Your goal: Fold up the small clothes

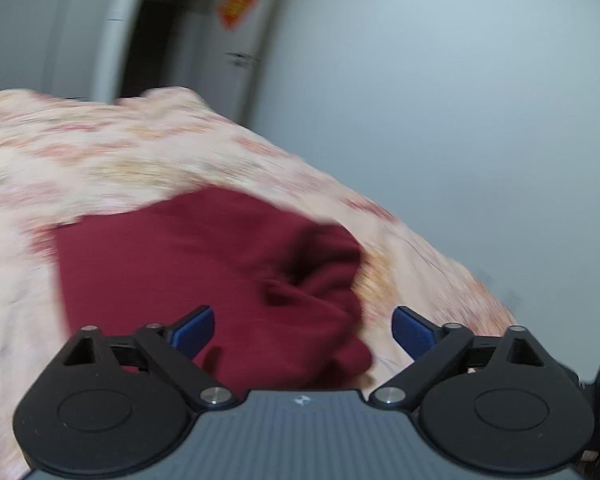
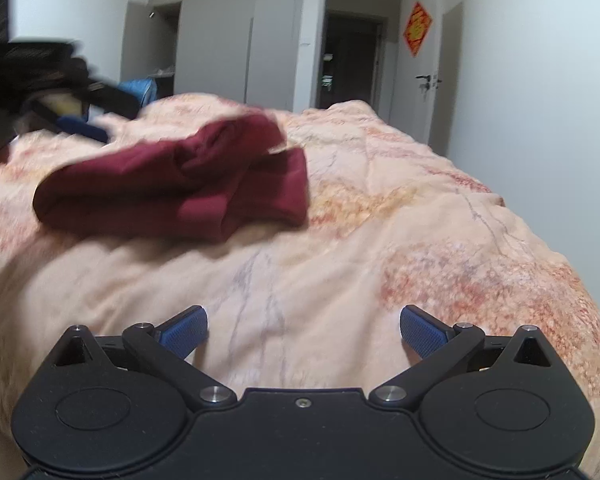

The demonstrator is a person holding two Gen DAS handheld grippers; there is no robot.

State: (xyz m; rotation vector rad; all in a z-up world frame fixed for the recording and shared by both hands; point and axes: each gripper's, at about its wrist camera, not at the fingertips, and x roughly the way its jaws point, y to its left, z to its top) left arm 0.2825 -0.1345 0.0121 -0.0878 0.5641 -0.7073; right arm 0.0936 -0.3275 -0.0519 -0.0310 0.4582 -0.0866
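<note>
Lying bunched on the blanket (image 2: 340, 280), the maroon garment (image 2: 172, 184) is ungripped, both grippers' jaws released.

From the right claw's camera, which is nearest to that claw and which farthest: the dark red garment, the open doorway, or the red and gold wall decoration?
1. Dark red garment: nearest, lying bunched on the bedspread, ahead and left of the right claw.
2. and 3. Open doorway, centre, and red and gold wall decoration, to its right: both beyond the bed, too close to call.
</note>
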